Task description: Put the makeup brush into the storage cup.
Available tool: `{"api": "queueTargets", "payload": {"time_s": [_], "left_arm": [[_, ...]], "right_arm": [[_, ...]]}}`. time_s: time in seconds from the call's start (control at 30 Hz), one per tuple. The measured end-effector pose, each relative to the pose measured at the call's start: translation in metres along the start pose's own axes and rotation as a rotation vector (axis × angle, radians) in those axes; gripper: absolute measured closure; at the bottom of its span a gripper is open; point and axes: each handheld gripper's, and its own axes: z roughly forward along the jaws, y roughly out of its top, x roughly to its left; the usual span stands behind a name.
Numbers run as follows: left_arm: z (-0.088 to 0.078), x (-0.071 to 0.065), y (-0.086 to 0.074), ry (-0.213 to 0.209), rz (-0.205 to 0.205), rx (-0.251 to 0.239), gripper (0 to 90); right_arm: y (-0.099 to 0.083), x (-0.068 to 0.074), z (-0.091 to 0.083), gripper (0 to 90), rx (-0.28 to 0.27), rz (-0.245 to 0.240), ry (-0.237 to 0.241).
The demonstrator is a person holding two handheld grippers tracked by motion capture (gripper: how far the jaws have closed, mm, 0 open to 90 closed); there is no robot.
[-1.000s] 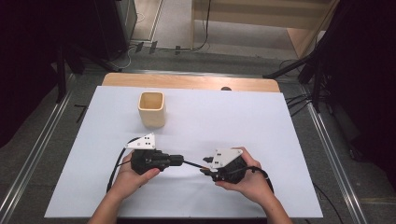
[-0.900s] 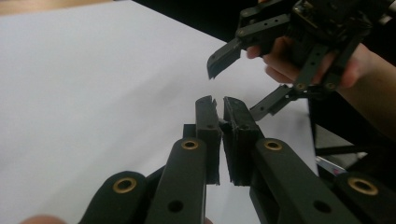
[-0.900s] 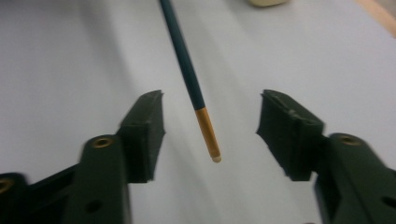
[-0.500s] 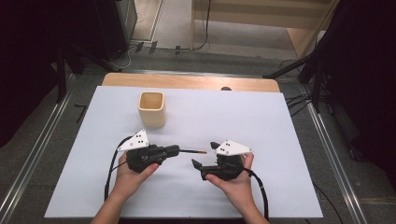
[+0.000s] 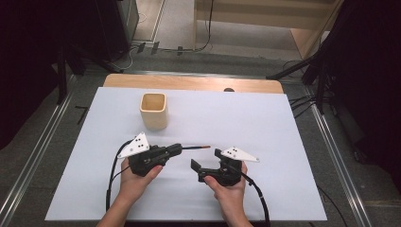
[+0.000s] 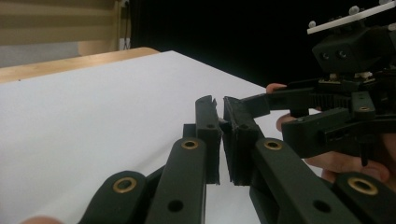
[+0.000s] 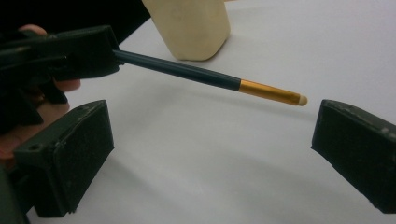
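Fingers of the left gripper (image 5: pixel 174 150) clench a slim dark pencil with a gold band (image 7: pixel 212 78) above the bench's near middle; the right gripper (image 5: pixel 206 160) gapes released. Probably a handover just done; next likely carry it to the square tan wooden cup (image 5: pixel 153 110) near the far-left corner.

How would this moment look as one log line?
left tool: shut on pencil | right tool: open, empty | cup: upright

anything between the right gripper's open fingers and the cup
Yes. In the right gripper view, the pencil held by the left gripper crosses in front of the right gripper, with the cup behind it. Otherwise the white table is bare.
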Motion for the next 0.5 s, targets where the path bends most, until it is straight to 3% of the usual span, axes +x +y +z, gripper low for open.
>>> {"api": "queueTargets", "payload": {"time_s": [0.3,0.5], "left_arm": [[0.0043,-0.0059,-0.0026,0.004,0.007,-0.026,86.2],[0.0083,-0.009,-0.0063,0.006,0.012,-0.041,86.2]], "right_arm": [[-0.0029,-0.0092,-0.0027,0.9,-0.067,0.209,0.055],[-0.0044,-0.0091,-0.0029,1.9,-0.081,0.266,0.063]]}}
